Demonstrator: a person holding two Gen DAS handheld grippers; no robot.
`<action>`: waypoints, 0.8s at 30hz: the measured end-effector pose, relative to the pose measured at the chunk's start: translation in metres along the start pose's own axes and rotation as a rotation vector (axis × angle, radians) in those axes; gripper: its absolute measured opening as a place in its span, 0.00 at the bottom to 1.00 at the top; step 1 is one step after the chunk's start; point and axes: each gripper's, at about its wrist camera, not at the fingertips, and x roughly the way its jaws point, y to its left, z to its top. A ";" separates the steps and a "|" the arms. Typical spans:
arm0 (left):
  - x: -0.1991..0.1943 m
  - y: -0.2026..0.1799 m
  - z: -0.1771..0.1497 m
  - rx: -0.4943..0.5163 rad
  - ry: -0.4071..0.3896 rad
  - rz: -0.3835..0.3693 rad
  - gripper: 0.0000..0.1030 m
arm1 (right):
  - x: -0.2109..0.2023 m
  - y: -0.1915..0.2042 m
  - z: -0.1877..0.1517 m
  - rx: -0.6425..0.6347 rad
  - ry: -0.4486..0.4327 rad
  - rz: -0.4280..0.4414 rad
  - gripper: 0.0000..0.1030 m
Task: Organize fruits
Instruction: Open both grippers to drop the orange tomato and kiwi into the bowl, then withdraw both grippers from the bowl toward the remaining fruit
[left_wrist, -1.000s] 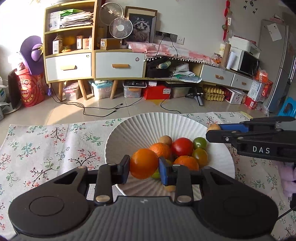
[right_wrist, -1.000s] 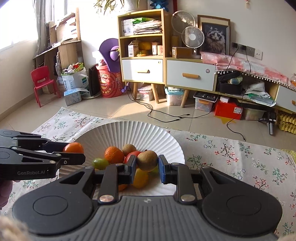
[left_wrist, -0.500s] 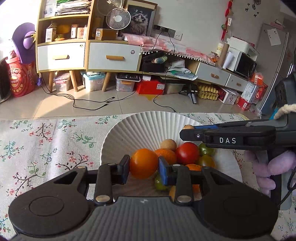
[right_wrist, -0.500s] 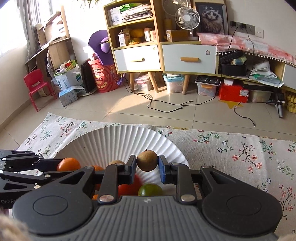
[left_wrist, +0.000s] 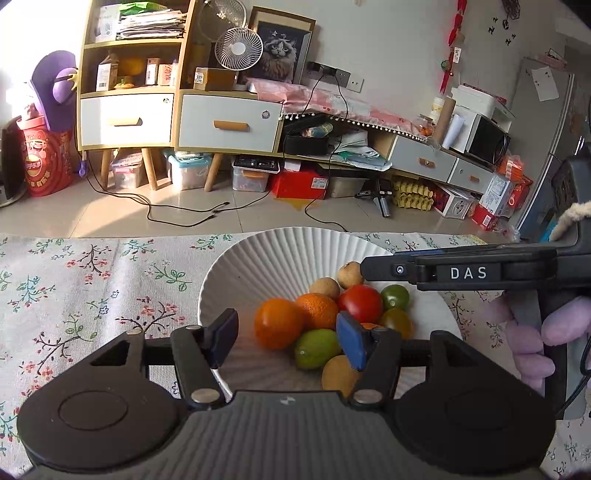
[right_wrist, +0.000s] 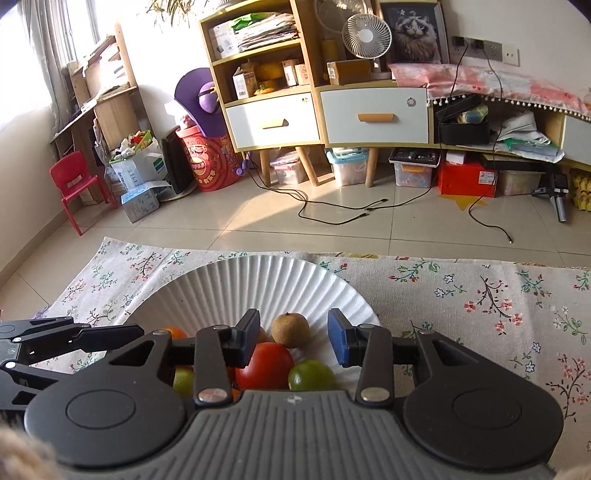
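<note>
A white ribbed plate (left_wrist: 280, 254) holds a pile of fruit: an orange (left_wrist: 277, 323), a second orange (left_wrist: 318, 310), a red tomato (left_wrist: 361, 303), a lime (left_wrist: 317, 348) and small brown fruits. My left gripper (left_wrist: 286, 338) is open over the plate, the orange lying free between its jaws. My right gripper (right_wrist: 293, 340) is open, with a brown fruit (right_wrist: 290, 329) resting on the pile between its fingers. The right gripper also shows from the side in the left wrist view (left_wrist: 458, 271).
The plate (right_wrist: 258, 284) sits on a floral cloth (right_wrist: 480, 302) on a low surface. Beyond it lie a tiled floor with cables (right_wrist: 369, 214), a wooden shelf with drawers (right_wrist: 317, 114) and storage boxes. The left gripper shows at the left edge of the right wrist view (right_wrist: 66, 338).
Both grippers have opened. The left one let go of the orange and the right one let go of the brown fruit; both fruits now rest on the pile in the plate.
</note>
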 end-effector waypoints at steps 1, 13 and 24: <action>-0.004 0.001 0.000 -0.002 0.001 0.004 0.57 | -0.004 0.000 -0.001 -0.006 -0.003 -0.001 0.46; -0.042 -0.005 -0.005 0.036 -0.022 0.095 0.81 | -0.049 0.001 -0.023 -0.041 -0.044 -0.048 0.74; -0.064 -0.012 -0.029 -0.001 0.000 0.149 0.89 | -0.075 0.007 -0.054 -0.069 -0.013 -0.084 0.88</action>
